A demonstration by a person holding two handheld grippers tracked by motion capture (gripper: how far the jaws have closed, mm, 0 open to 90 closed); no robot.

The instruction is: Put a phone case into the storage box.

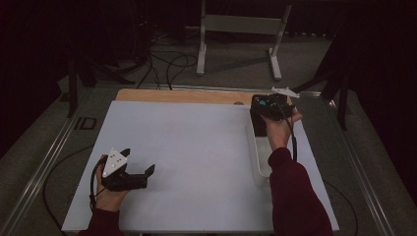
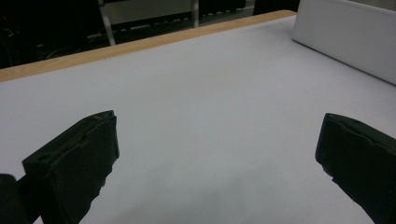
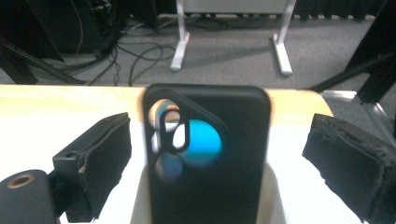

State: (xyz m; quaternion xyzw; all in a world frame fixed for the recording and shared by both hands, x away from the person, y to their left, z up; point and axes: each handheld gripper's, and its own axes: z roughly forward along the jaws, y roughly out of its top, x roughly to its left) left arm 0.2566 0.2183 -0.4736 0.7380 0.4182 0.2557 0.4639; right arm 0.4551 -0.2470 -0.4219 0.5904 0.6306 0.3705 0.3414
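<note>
- Two grippers are on the table (image 1: 187, 147) in the high view: the left gripper (image 1: 139, 161) low at the near left corner, and the right gripper (image 1: 268, 109) far at the right, over the far end of a white tray (image 1: 256, 157).
- From above, what the right gripper has between its jaws is too dark and small to tell. The right gripper view makes it clear: a black phone case (image 3: 210, 158) stands upright between the jaws, and its camera cut-out lets light and blue colour through.
- In the left gripper view the white sheet on the table is seen close, with the wooden edge (image 2: 140, 45) behind it and one wall of the white tray at the upper right.
- Beyond the table, the floor with cables (image 3: 126, 56) and a white metal stand (image 3: 233, 32) is sharper in the right gripper view than from above.
- Inside the white tray, the lower part of the phone case sits at the far end; the near part of the tray looks bare as far as the person's sleeve (image 1: 290, 196) allows to see.
- Jaws of the right gripper (image 3: 219, 154) are spread wide, one on each side of the phone case, with a gap on both sides; the pads do not press it.
- Jaws of the left gripper (image 2: 215, 163) are also spread wide, with nothing between them, just above the white sheet.
</note>
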